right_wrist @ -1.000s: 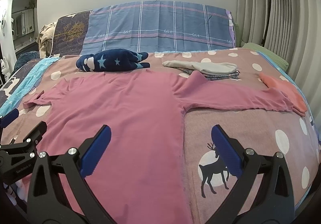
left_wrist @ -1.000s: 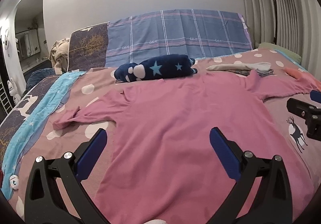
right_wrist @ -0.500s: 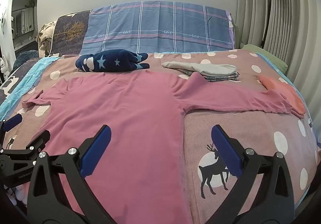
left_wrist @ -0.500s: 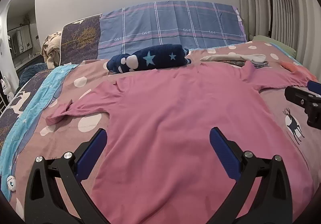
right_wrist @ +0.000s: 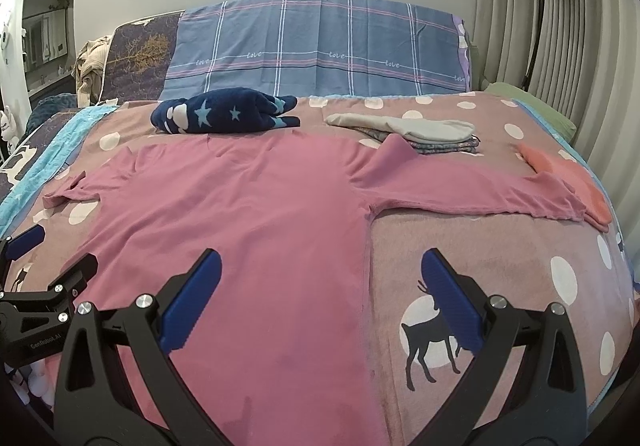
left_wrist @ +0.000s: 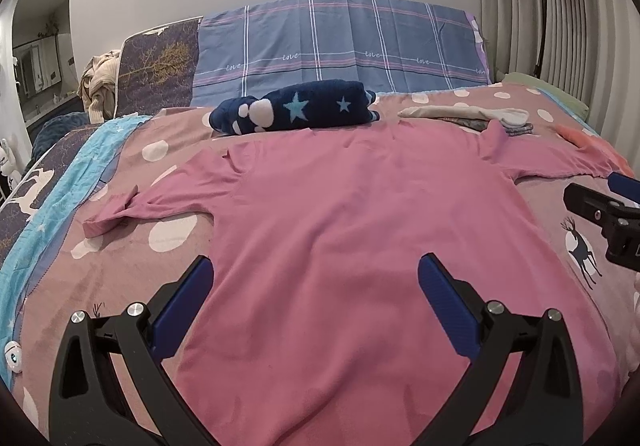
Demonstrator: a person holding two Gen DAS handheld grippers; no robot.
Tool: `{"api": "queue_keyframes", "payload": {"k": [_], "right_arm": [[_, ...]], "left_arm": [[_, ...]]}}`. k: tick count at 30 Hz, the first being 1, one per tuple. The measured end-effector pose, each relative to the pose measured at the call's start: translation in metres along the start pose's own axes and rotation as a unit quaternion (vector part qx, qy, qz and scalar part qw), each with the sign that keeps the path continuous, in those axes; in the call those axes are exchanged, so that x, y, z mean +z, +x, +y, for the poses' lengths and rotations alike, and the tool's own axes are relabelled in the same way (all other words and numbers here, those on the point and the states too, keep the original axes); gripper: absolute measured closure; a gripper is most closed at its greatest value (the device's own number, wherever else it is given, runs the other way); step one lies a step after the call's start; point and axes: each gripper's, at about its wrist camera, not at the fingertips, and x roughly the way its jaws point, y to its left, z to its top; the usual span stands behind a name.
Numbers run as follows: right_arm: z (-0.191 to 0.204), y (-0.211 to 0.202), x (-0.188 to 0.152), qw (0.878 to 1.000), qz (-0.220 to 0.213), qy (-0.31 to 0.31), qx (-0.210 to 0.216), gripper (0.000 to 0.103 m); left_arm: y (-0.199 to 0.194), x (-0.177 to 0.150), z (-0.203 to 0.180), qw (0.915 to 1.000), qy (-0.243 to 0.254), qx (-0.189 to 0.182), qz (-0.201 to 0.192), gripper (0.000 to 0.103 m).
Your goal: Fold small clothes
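Observation:
A pink long-sleeved shirt (left_wrist: 360,214) (right_wrist: 248,214) lies spread flat on the bed, sleeves out to both sides. My left gripper (left_wrist: 316,282) hovers open over the shirt's lower body, nothing between its blue pads. My right gripper (right_wrist: 320,278) is open too, straddling the shirt's right side seam above the deer-print bedspread (right_wrist: 500,246). Each gripper shows at the edge of the other's view: the right gripper (left_wrist: 608,206) and the left gripper (right_wrist: 40,278).
A dark blue star-print bundle (left_wrist: 296,108) (right_wrist: 224,116) lies beyond the collar. A stack of folded grey clothes (right_wrist: 424,132) and an orange garment (right_wrist: 568,174) sit at the far right. Checked pillows (right_wrist: 320,46) line the headboard; a floor lamp (right_wrist: 540,6) stands by the curtain.
Both grippers stay open. The left wrist view has swung slightly, so the shirt sits more centred; the right gripper has barely moved.

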Motion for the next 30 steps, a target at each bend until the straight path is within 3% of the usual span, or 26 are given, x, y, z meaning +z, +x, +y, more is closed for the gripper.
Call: {"api": "queue_keyframes", "payload": {"k": [30], "right_arm": [[0.0034,0.0064,-0.0036,1.000,0.005,-0.004,-0.007,0.002]], "left_arm": [[0.0016,-0.0060,-0.0023,0.9999,0.007,0.005,-0.005,0.001]]}}
